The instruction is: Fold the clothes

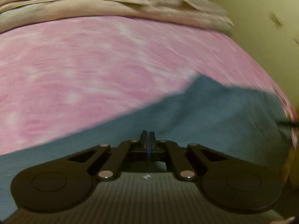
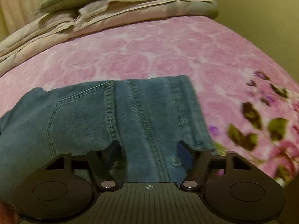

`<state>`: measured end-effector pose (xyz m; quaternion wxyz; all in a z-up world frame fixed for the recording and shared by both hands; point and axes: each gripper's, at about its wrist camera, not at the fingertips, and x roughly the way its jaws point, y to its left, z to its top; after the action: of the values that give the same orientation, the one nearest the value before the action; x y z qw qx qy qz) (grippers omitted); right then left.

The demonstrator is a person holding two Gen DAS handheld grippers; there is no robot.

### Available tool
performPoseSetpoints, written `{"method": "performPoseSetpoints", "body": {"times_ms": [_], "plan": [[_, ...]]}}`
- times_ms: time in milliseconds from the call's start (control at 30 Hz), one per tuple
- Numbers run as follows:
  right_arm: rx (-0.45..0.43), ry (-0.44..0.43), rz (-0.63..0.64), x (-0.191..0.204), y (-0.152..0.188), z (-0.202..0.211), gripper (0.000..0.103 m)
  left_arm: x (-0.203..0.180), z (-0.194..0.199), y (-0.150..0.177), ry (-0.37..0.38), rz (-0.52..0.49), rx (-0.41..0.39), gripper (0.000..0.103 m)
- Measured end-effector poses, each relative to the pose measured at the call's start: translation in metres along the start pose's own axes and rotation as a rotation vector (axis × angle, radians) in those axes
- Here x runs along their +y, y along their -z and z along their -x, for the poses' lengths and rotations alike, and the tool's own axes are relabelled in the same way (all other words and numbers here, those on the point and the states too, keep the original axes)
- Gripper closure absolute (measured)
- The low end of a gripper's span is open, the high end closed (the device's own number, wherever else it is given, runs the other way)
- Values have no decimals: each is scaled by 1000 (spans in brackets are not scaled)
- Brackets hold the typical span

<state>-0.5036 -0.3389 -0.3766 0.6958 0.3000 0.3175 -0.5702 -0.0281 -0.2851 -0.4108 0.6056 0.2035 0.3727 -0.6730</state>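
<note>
I had the blue denim jeans [image 2: 115, 123] lying on the pink rose-patterned bedspread [image 2: 158, 56], partly folded, with a pocket seam and leg seams facing up. My right gripper [image 2: 148, 146] hung over the frayed leg hem with its jaws spread wide, the denim between them but not pinched. My left gripper [image 1: 149, 137] had its jaws pressed together; that view was blurred, so I could not tell whether any denim [image 1: 205, 115] was caught between them. I judged a fold was under way. Next, the right jaws needed to close on the hem before carrying it over. Crumpled beige bedding [image 2: 112, 13] lay well beyond.
</note>
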Motion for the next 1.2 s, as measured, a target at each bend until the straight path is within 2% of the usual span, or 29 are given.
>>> {"method": "performPoseSetpoints", "body": {"times_ms": [33,67,133,200,267,333,400,467,500,567,667,800,967,1033,1067,1133,1200], "plan": [[-11,15,-18,-1,0,8,51,11,10,-2,-17,18,-23,100],[-27,17,-57,-1,-1,17,51,19,20,-3,-21,27,-43,99],[-61,-32,-102,7,-5,26,51,25,33,0,2,35,-55,99],[-93,-112,-79,28,-5,28,51,21,40,12,30,13,-66,99],[-105,-146,-23,53,1,21,51,16,46,28,52,-21,-76,99],[-124,-149,19,72,23,14,51,10,56,54,41,-64,-99,97],[-143,-103,68,82,50,6,51,12,68,85,-21,-103,-130,94],[-205,-41,141,90,74,13,51,20,85,115,-92,-105,-174,94],[-232,-12,170,93,85,17,51,26,96,128,-116,-81,-203,94],[-245,12,149,92,96,26,51,39,123,152,-195,-3,-232,93],[-215,26,74,94,105,49,51,58,166,187,-312,124,-260,94],[-253,-91,50,116,99,82,51,71,208,207,-384,195,-321,93],[-242,-238,157,193,88,83,51,92,229,199,-430,259,-400,92],[-224,-270,203,224,85,76,51,102,234,193,-448,280,-375,92],[-211,-311,185,234,85,75,51,109,237,193,-441,304,-364,91],[-162,-469,61,241,85,71,51,125,243,198,-388,383,-354,87],[-50,-682,-148,240,93,59,51,144,249,210,-332,505,-357,84]]}}
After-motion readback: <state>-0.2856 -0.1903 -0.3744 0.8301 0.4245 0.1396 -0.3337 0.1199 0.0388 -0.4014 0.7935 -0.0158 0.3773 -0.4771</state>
